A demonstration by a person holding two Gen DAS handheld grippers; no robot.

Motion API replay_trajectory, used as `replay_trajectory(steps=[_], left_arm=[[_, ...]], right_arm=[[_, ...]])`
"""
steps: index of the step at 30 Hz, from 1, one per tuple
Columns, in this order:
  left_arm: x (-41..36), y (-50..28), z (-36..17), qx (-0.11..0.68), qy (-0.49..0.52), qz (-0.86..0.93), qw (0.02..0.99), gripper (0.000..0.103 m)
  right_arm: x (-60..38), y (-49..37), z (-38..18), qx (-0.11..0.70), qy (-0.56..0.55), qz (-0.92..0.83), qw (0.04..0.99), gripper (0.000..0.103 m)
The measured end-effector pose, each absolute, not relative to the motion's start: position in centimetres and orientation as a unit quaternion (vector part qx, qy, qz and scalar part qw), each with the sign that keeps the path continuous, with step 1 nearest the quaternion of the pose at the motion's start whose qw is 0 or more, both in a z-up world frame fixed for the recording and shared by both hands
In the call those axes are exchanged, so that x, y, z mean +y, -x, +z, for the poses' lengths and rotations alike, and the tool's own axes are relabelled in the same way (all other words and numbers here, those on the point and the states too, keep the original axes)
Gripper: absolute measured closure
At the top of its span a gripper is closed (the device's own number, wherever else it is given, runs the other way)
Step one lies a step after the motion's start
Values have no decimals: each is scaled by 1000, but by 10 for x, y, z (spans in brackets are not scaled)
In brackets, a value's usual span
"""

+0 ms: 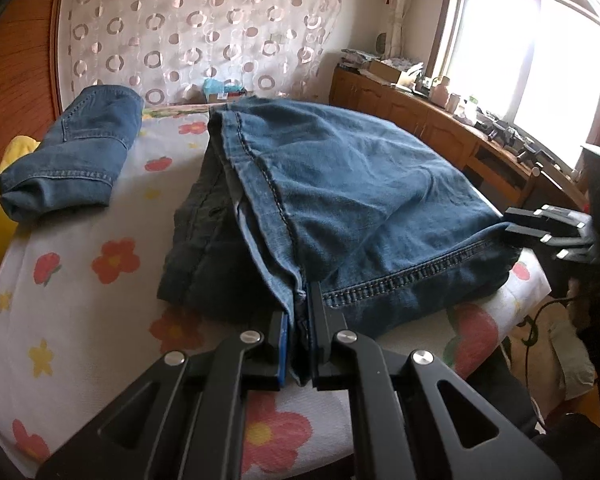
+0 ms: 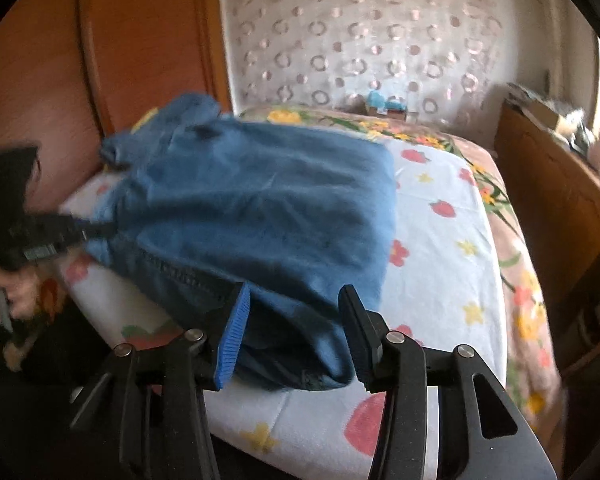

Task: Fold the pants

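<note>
1. The left gripper (image 1: pixel 299 334) was clamped tight on the near hem corner of the jeans (image 1: pixel 340 184), with denim squeezed between its two pads.
2. The right gripper (image 2: pixel 292 332) had its jaws apart. The other near corner of the jeans sat in the gap, but the pads did not look like they pressed on it. The view was blurry there.
3. The jeans lay on the flowered bed (image 1: pixel 80 280). They were already folded into a thick pile. Their long side ran from the near edge of the bed, by the grippers, away toward the far curtain (image 1: pixel 188 28).
4. So the jeans lay straight ahead of both grippers. Each one was at its own near corner, left and right, both tipped downward toward the bed.
5. I think the next fold needed both near corners lifted and carried to the far end. The right gripper had to bite first.
6. A second pair of jeans (image 1: pixel 76 148), already folded, lay far left on the bed, well apart from this pile.
</note>
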State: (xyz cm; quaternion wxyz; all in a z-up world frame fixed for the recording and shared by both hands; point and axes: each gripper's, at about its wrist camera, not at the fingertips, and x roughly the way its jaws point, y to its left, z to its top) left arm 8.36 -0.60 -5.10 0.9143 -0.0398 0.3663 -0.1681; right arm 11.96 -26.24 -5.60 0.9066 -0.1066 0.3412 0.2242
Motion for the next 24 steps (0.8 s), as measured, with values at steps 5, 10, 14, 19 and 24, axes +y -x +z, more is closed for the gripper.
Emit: replay_trajectory(steps=[5,10,14,19,24], left_arm=[[-4,-83,-45,356,52,-169,918,97],[-5,-82,-42,353,53,-171,918,96],[1,-79,-40,351,63,-174,918,89],[9,-73,-31,340,66,-171,923,87],[4,-66,-22,327,58,-175,927,87]], right_arm=[[-264,-117,-62,339,107,227,907,99],[-272,-95,-55,329,103,242,907,100],[-272,-99,-76,359,112,226,898,97],[-269,-94,-59,332,108,235,907,71],[-253,-100,-58,320,130,235,909,70]])
